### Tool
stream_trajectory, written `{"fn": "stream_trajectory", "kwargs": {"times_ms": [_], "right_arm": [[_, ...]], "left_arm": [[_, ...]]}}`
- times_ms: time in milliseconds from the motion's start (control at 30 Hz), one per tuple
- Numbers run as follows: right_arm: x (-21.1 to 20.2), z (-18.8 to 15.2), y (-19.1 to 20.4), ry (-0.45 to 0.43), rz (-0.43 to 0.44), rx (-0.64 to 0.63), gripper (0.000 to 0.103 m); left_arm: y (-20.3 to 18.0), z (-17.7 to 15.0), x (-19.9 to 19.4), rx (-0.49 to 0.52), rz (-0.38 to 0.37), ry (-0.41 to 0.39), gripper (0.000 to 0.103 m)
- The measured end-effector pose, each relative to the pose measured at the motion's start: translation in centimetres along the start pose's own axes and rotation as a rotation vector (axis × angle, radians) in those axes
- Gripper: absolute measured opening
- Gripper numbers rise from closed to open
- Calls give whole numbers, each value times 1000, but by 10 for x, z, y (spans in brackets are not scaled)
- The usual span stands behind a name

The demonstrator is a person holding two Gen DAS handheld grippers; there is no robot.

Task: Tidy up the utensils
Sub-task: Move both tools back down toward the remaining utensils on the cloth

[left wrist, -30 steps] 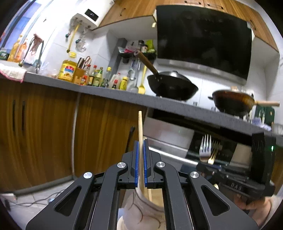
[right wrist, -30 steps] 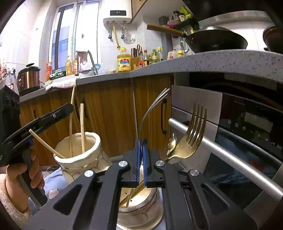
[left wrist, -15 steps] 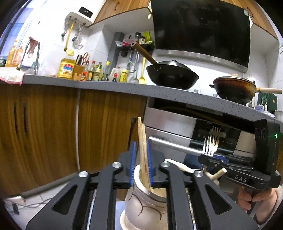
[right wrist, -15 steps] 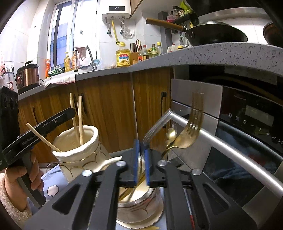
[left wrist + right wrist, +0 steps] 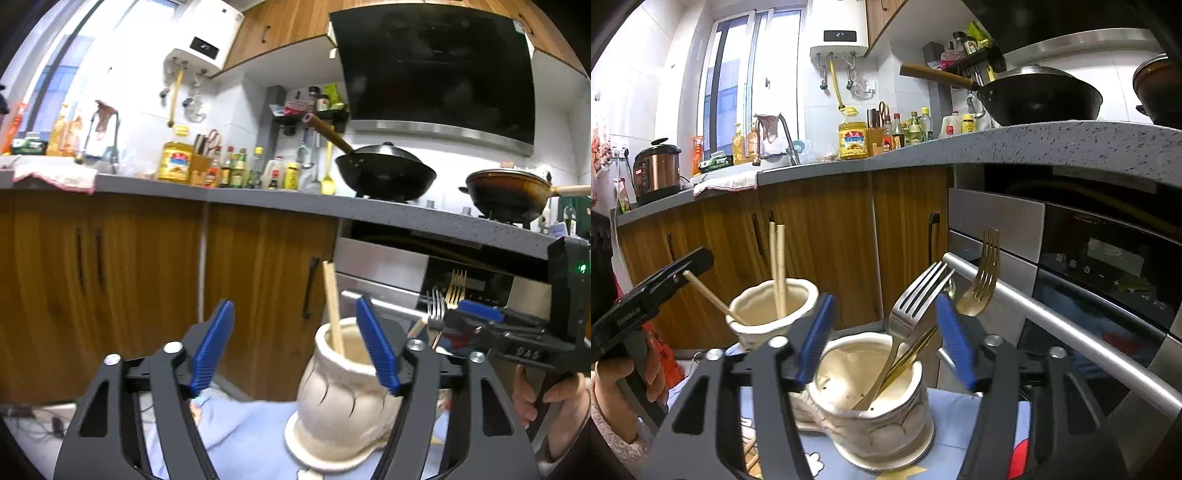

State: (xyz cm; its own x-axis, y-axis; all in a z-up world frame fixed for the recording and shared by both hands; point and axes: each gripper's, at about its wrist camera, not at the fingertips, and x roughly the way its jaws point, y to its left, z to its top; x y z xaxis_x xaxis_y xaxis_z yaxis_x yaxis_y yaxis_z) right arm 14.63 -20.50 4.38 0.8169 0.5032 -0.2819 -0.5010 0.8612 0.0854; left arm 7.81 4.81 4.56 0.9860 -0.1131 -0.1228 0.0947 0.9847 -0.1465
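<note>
My left gripper [image 5: 295, 341] is open and empty above a cream ceramic jar [image 5: 343, 391] that holds wooden chopsticks [image 5: 333, 308]. In the right wrist view the same jar [image 5: 772, 314] stands at the left with the chopsticks [image 5: 777, 267] upright and one more leaning out. My right gripper [image 5: 884, 339] is open and empty over a second cream holder [image 5: 875, 402]. A silver fork [image 5: 912, 302] and a gold fork [image 5: 982, 277] stand in it.
Both holders stand on a light blue cloth [image 5: 236, 435] on a low surface. Wooden cabinets [image 5: 110, 288] and an oven with a steel handle [image 5: 1063, 325] are behind. The counter [image 5: 258, 199] above carries bottles and two woks.
Both grippers have opened. The left one let go of a chopstick, which now stands in the jar. The right one let go of the silver fork, which now rests in the holder.
</note>
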Motion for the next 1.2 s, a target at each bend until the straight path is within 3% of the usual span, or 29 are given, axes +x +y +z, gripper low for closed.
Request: {"fn": "stream_trajectory", "kwargs": {"times_ms": [300, 433, 867, 1200], "right_arm": [[-27, -1, 23, -30, 19, -33, 85], [-38, -10, 30, -11, 42, -31, 88], [-50, -51, 33, 137, 96, 36, 96], [-42, -86, 32, 291, 110, 49, 96]], "left_arm": [[3, -13, -43, -42, 53, 52, 84], [-1, -17, -60, -34, 69, 86, 85], [-26, -50, -84, 54, 140, 279, 88], [-48, -81, -75, 128, 129, 444, 88]]}}
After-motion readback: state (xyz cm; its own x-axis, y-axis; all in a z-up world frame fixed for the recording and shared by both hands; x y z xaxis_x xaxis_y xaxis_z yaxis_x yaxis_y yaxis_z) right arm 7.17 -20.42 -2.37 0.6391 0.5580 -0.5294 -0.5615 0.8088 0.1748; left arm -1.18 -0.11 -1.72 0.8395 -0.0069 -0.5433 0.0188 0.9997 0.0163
